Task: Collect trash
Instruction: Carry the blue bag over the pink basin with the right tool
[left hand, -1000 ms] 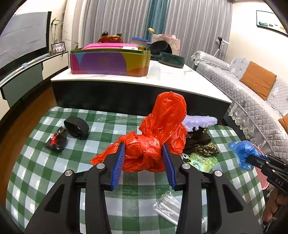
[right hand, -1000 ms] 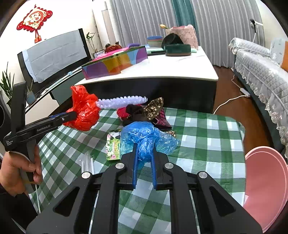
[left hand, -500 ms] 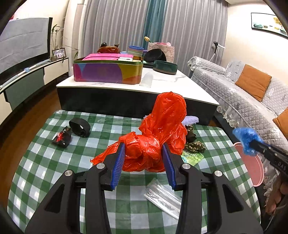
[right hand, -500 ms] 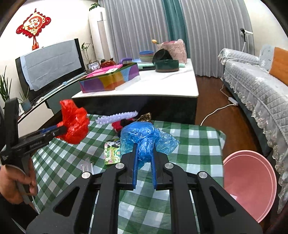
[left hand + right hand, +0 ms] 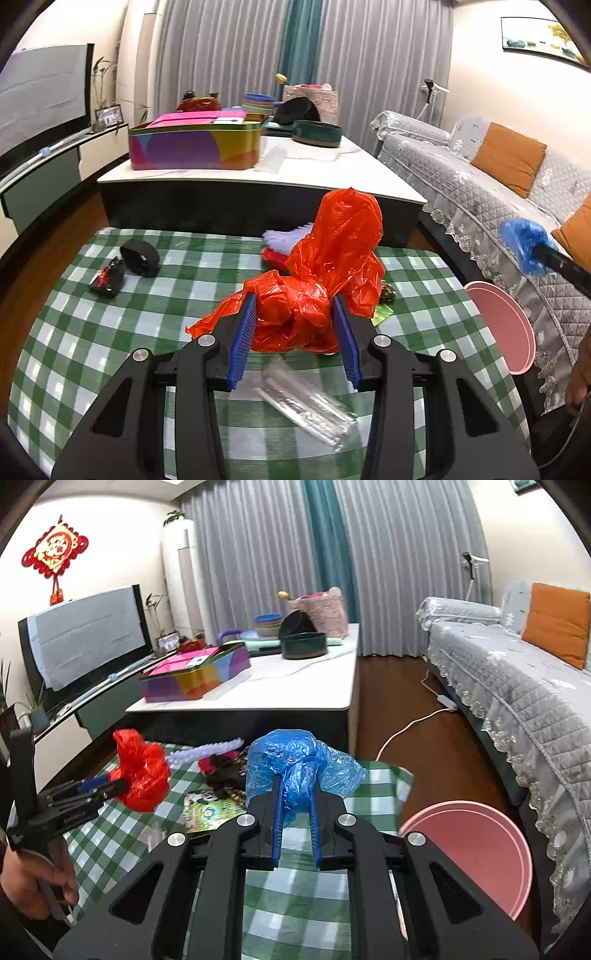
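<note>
Here the left gripper [image 5: 295, 325] was clenched on a red bag [image 5: 325, 280], its blue fingers [image 5: 242, 339] pressing the crumpled lower part from both sides. The bag stood with its long axis nearly upright: a tall peak rose above the fingers and leaned a little to the right, while a flat tail of plastic stuck out to the lower left. It hung above the checked surface [image 5: 110, 321], not resting on it. In the right wrist view the same gripper [image 5: 110, 786] pointed to the right and slightly down, and a hand [image 5: 33, 882] grasped its handle at the lower left edge.

The right gripper [image 5: 297, 812] was closed tightly on a blue bag [image 5: 299, 768], the fingers [image 5: 277, 823] close together with only a thin neck of plastic between them. The bag swelled out above and ahead of the tips, with one looser lobe spread to the right, so its bulk pointed away from the camera. It was held above the near right corner of the surface, just left of a pink bin [image 5: 476, 849] on the floor. In the left wrist view the blue bag [image 5: 524, 240] appeared at the far right, above the bin [image 5: 506, 325].

A clear wrapper [image 5: 306, 398] lay flat on the surface under the left gripper, its long axis running diagonally. A green packet [image 5: 210, 808] lay near the middle.
</note>
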Demonstrator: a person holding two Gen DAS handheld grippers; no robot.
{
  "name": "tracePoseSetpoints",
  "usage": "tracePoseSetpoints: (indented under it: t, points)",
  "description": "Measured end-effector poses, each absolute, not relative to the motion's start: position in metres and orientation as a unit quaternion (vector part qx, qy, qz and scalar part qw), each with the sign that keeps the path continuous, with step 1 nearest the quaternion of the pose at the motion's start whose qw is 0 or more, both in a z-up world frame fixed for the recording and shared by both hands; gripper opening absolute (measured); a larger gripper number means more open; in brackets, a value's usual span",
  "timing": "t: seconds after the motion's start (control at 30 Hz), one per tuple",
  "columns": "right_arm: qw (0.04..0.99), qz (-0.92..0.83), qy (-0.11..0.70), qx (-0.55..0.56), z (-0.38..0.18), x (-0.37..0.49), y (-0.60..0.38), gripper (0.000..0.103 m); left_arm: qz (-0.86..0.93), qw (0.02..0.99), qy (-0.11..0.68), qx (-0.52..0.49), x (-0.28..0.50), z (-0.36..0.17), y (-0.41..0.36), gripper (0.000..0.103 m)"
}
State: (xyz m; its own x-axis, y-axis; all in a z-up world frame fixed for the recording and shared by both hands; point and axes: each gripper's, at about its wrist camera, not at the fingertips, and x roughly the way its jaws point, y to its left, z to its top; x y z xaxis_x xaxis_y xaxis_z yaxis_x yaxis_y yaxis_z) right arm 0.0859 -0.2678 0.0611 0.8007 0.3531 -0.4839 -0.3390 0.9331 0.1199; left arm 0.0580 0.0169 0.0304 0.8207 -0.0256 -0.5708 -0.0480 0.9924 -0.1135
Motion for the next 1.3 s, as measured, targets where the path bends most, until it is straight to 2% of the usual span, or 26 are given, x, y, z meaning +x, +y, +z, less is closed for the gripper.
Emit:
tracePoseSetpoints:
  t: [1.3]
  points:
    - [0.969, 0.055, 0.238, 0.046, 0.071, 0.078, -0.407, 0.013, -0.077, 0.948, 0.308, -0.034, 0.091, 0.023, -0.102, 0.041]
